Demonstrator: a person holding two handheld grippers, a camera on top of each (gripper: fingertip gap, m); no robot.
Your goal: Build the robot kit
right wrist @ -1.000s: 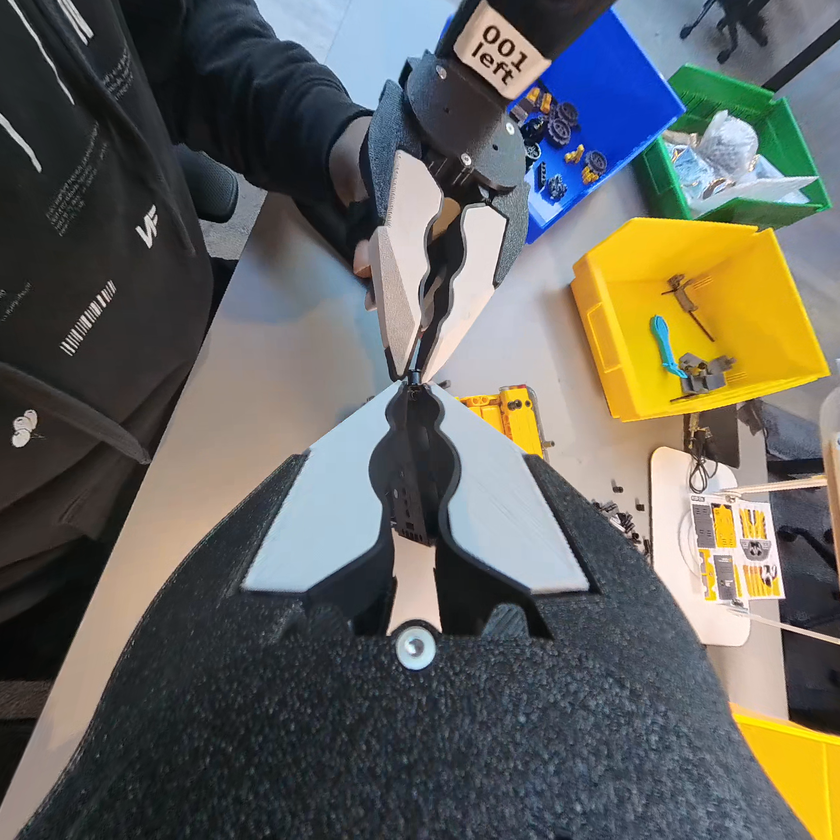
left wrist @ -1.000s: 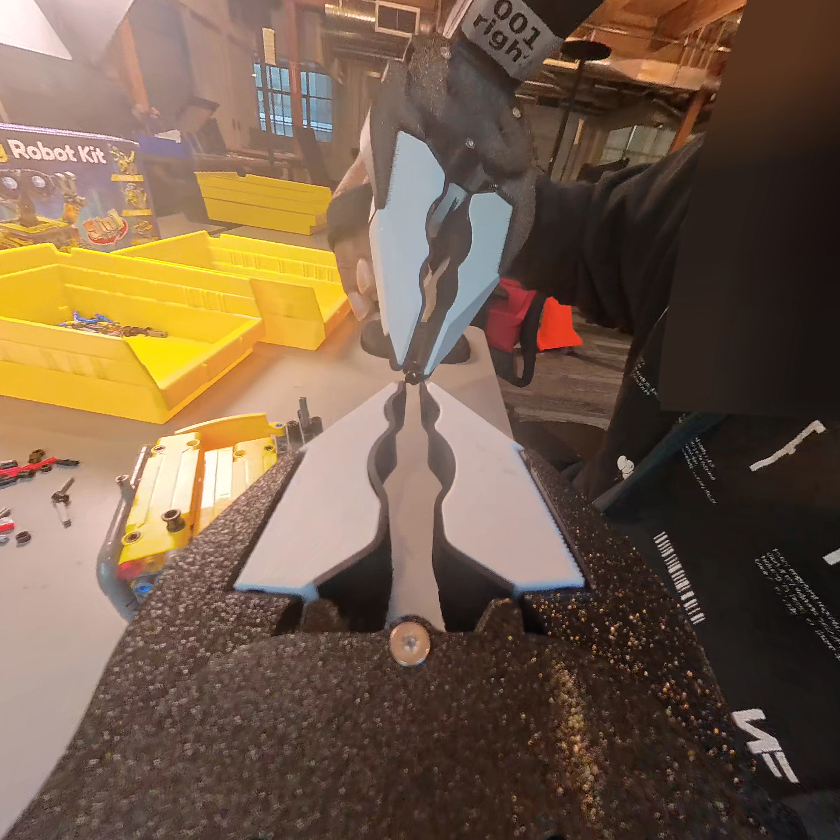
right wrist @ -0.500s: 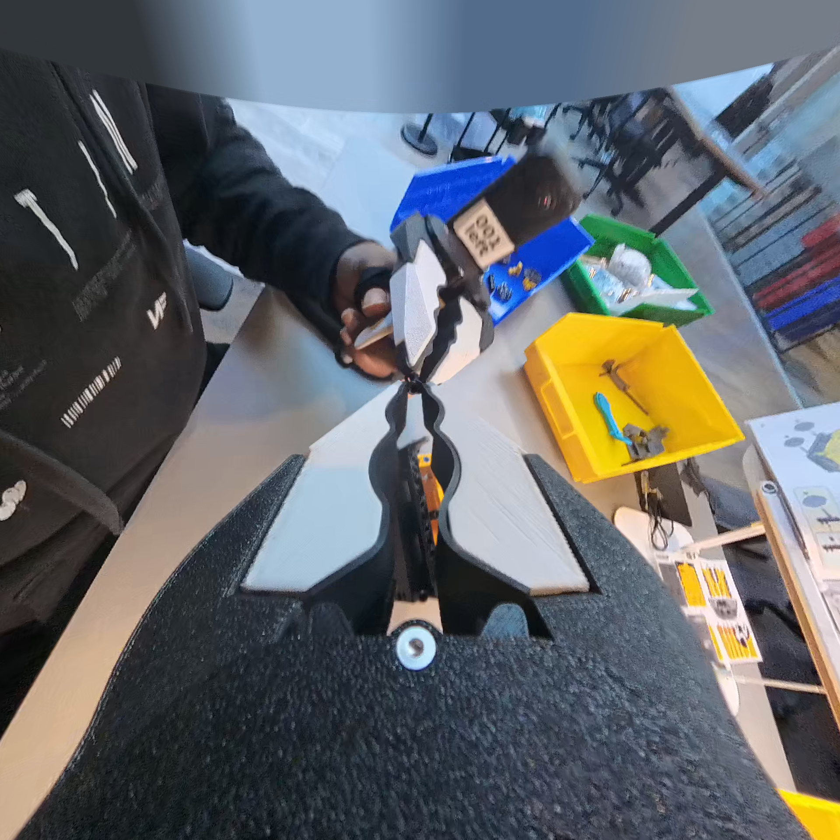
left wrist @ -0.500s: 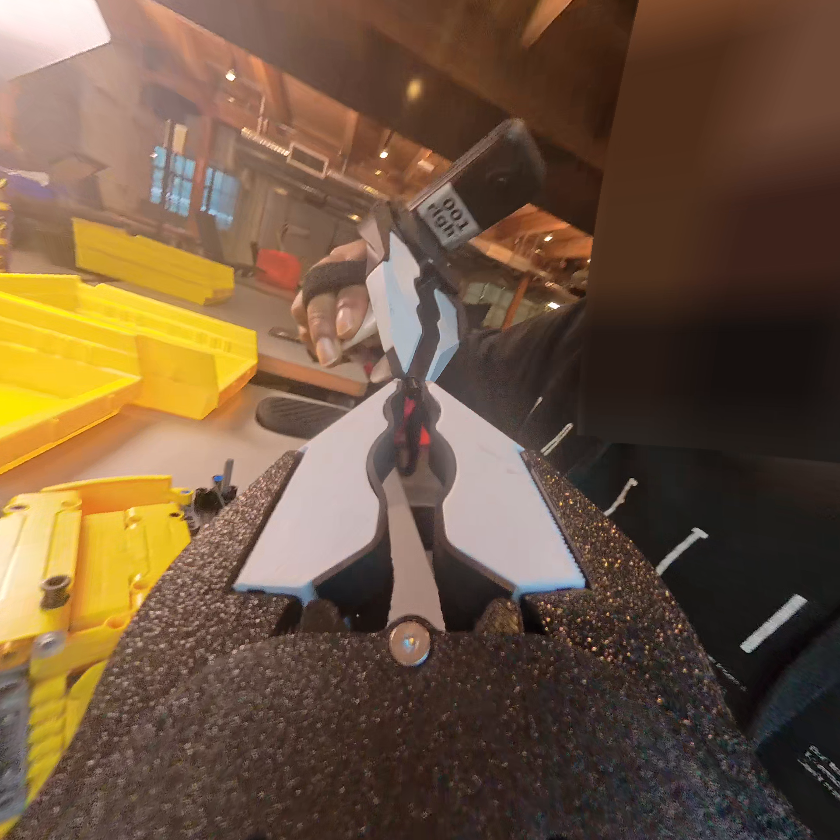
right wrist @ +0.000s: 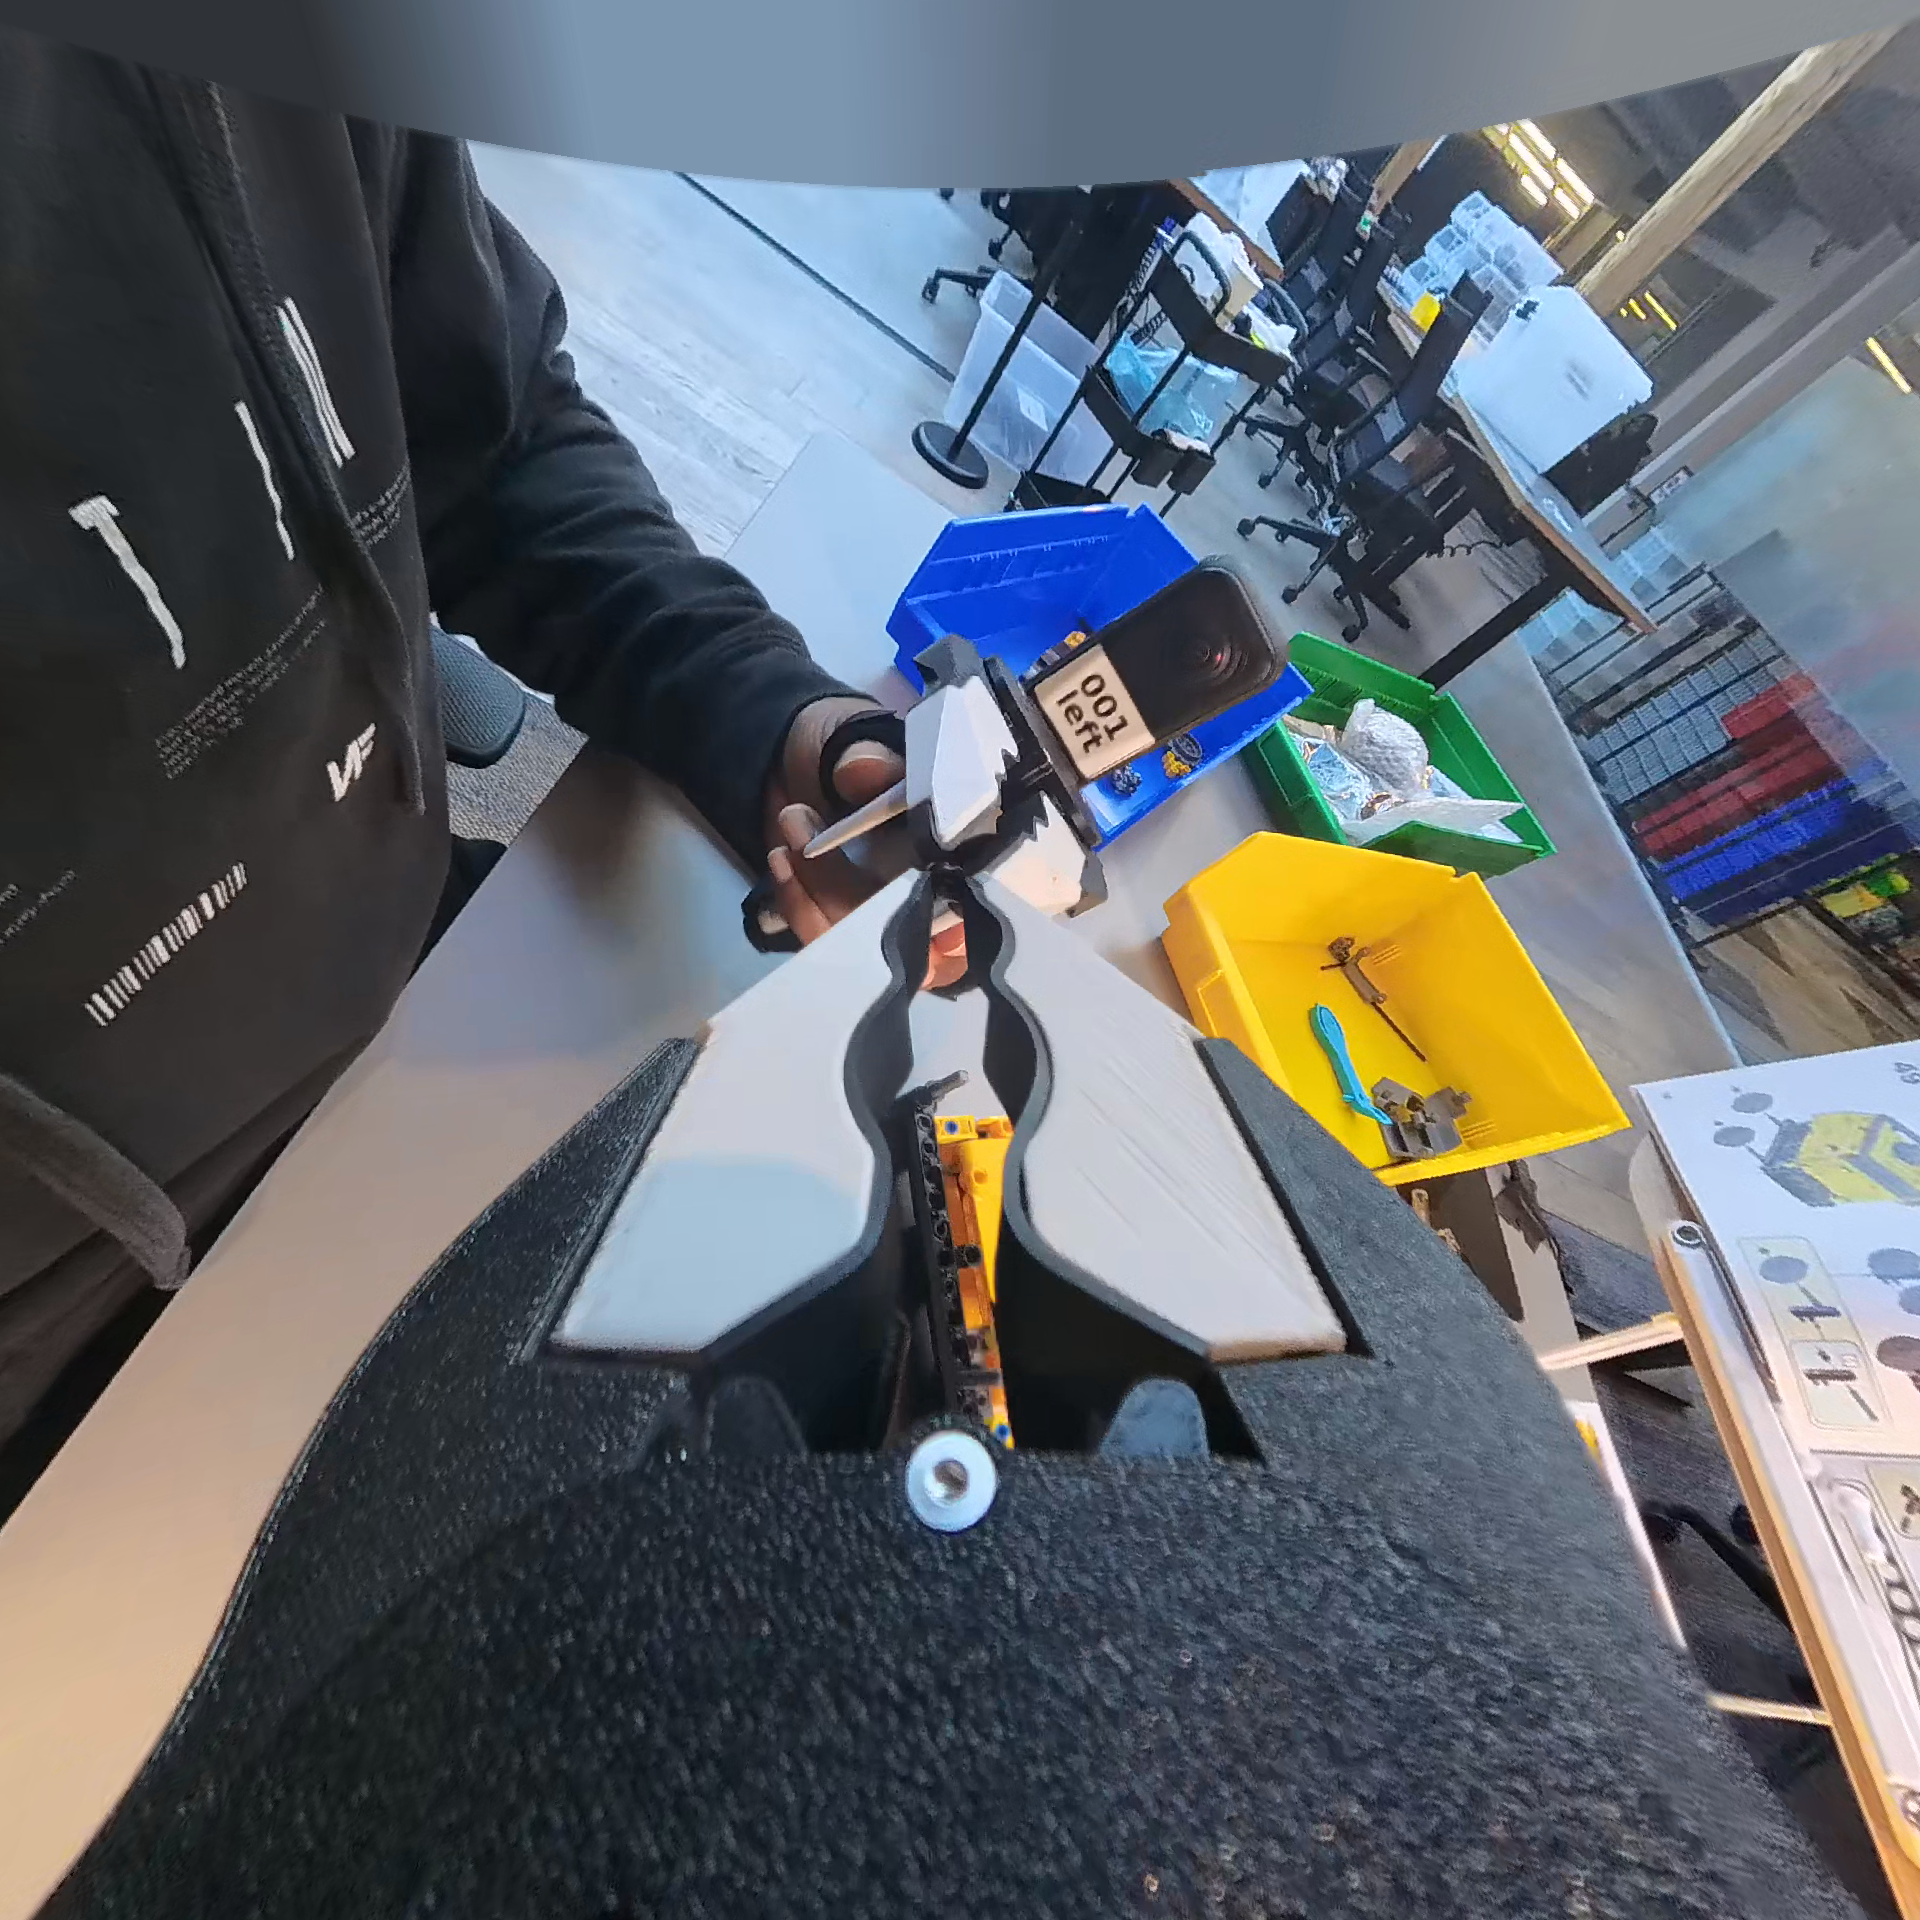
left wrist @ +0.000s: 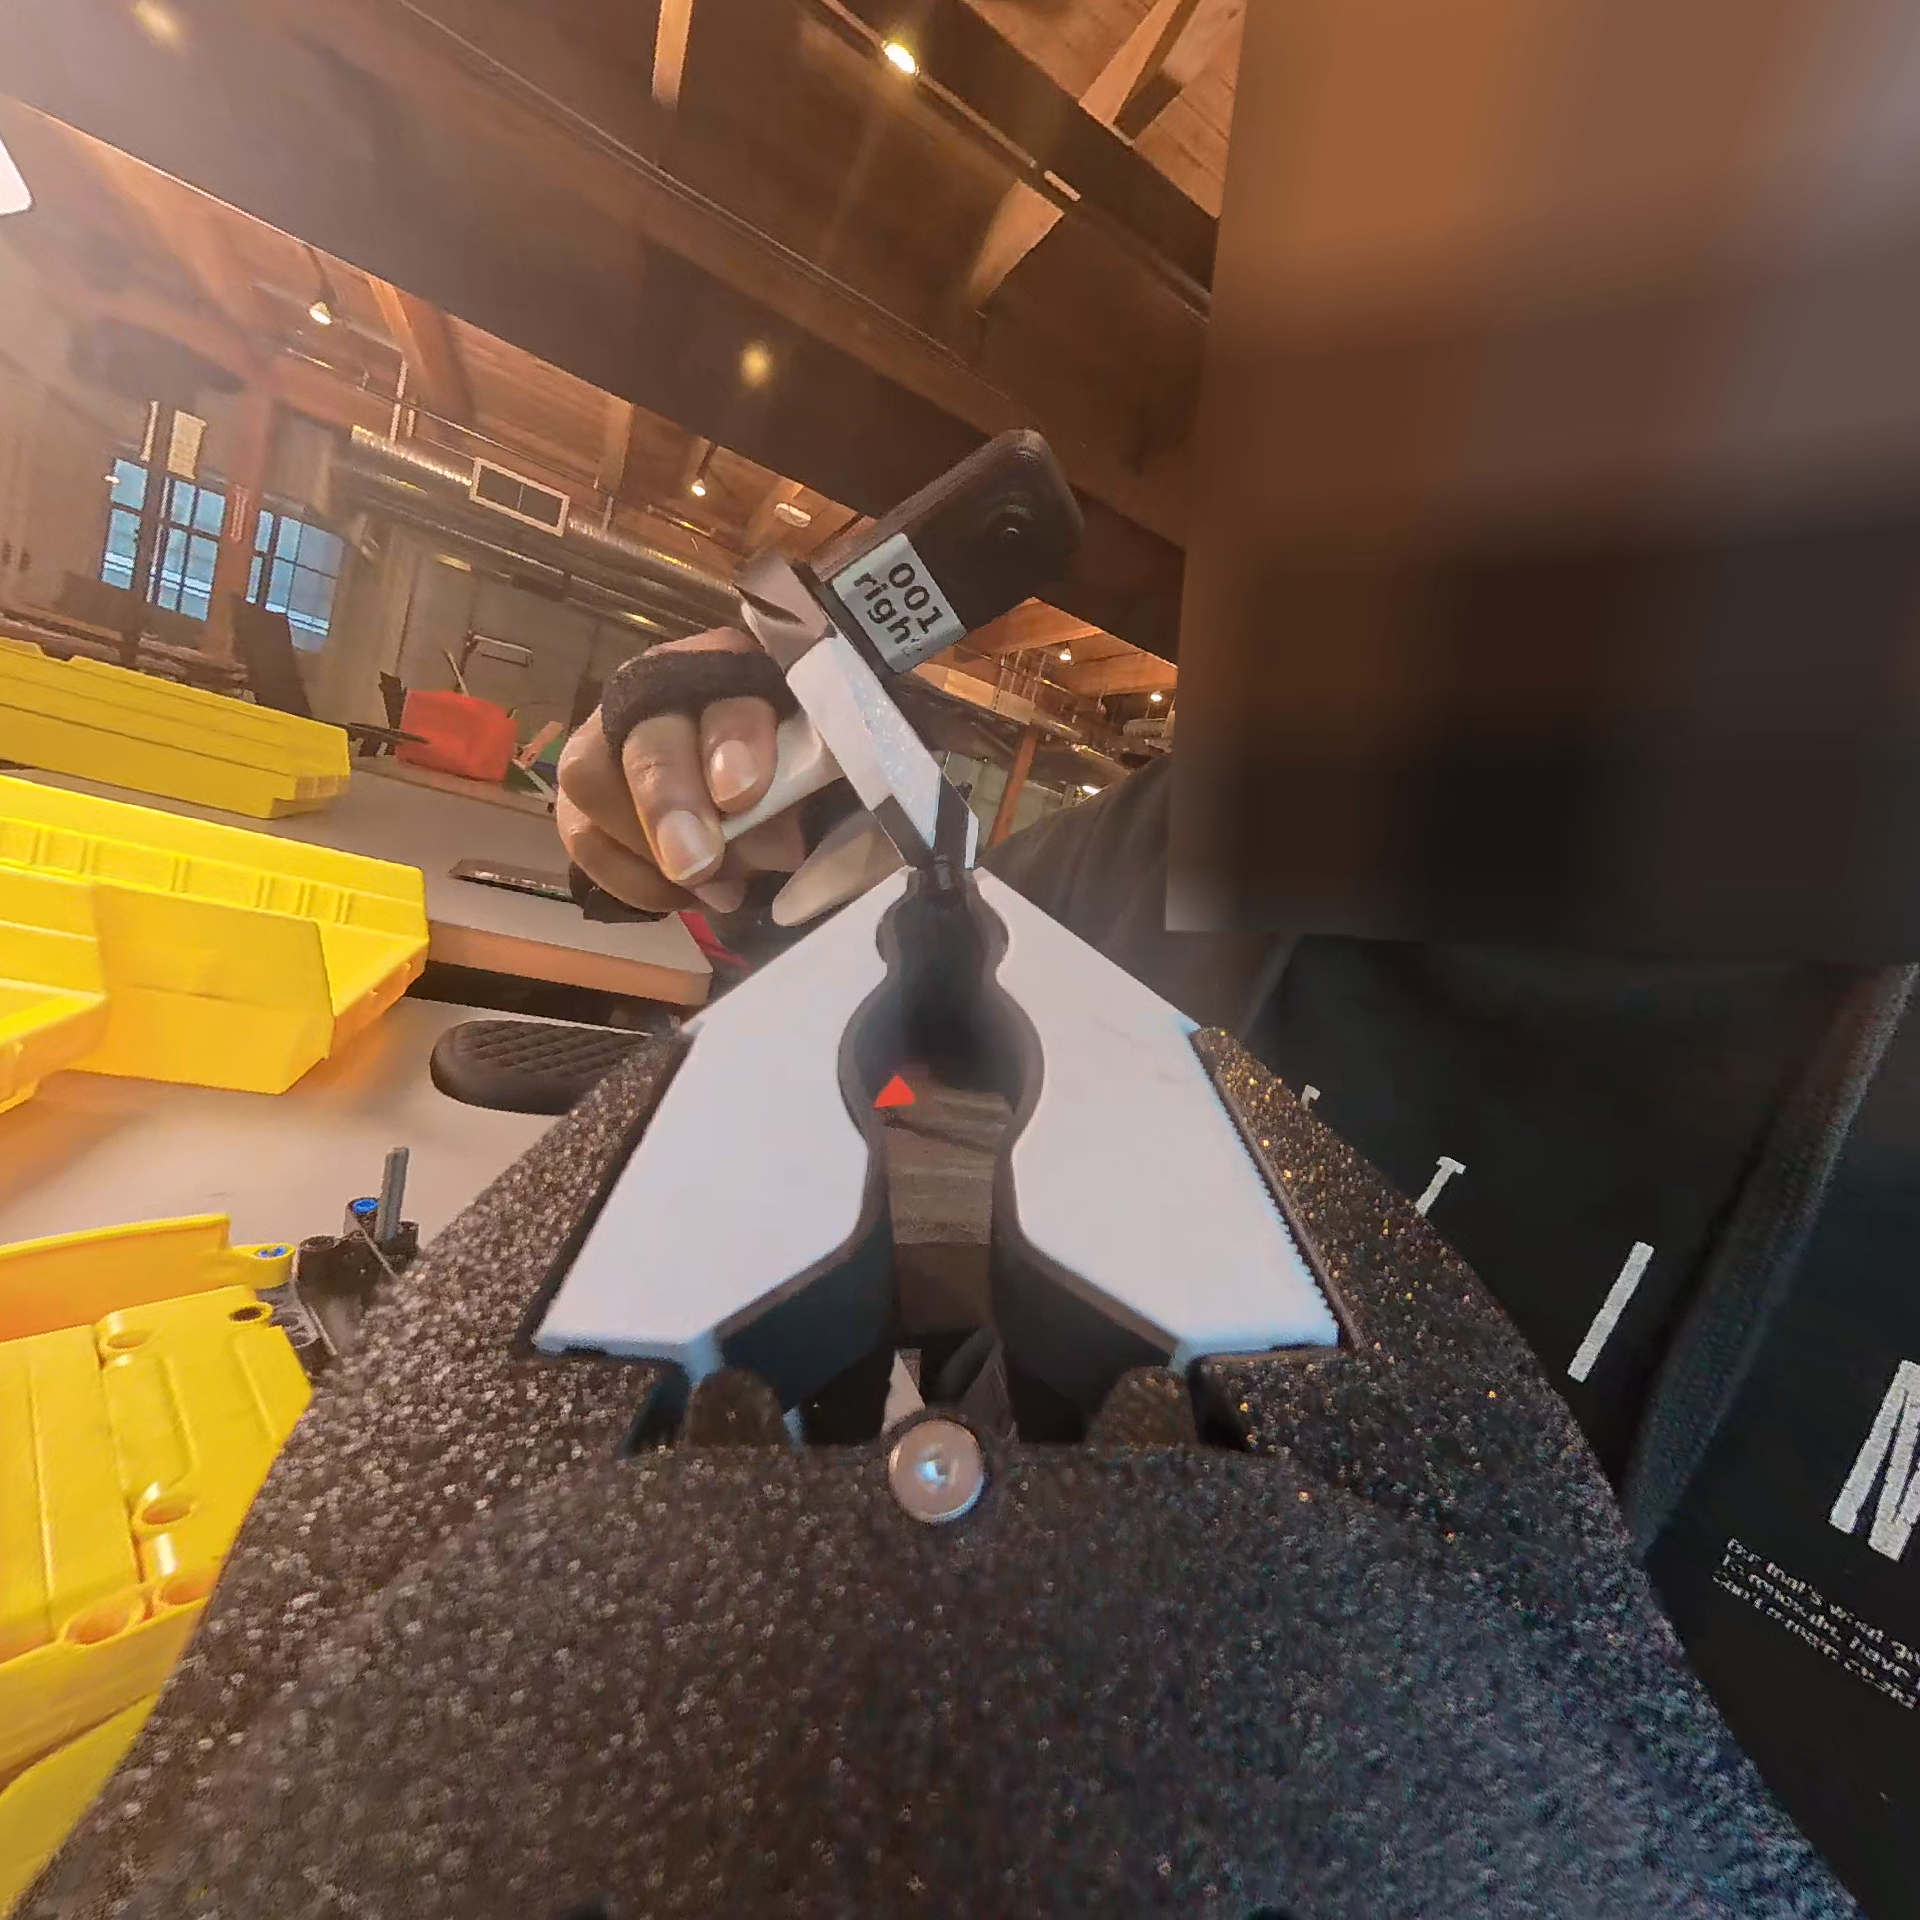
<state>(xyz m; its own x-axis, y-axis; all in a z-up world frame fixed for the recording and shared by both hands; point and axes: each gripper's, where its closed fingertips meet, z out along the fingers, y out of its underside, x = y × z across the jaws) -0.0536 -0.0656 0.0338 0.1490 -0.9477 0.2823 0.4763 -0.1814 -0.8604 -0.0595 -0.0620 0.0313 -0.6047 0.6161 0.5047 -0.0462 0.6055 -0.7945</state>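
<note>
My left gripper [left wrist: 940, 888] and my right gripper [right wrist: 940, 883] meet tip to tip in the air above the grey table [right wrist: 540, 997]. Both are shut, and a small black part [left wrist: 943, 871] is pinched where their tips touch; it also shows in the right wrist view [right wrist: 940, 871]. The right gripper [left wrist: 914, 821] leans in from the upper left, held by a hand [left wrist: 665, 790]. The left gripper [right wrist: 966, 831] is held by a hand [right wrist: 831, 821]. A yellow brick-built model [left wrist: 114, 1413] lies on the table below; in the right wrist view it [right wrist: 975, 1174] shows between my fingers with a black holed beam [right wrist: 933, 1236].
Yellow bins [left wrist: 208, 966] stand left. A yellow bin [right wrist: 1455, 997] with a few parts, a blue bin [right wrist: 1039, 582] and a green bin [right wrist: 1455, 727] stand beyond. An instruction booklet [right wrist: 1829, 1247] lies right. The person's black hoodie [right wrist: 208, 623] is close. Small black parts [left wrist: 364, 1247] lie by the model.
Both grippers have stayed shut tip to tip on the small black part while rising and tilting up from the table. The right gripper has turned sideways.
</note>
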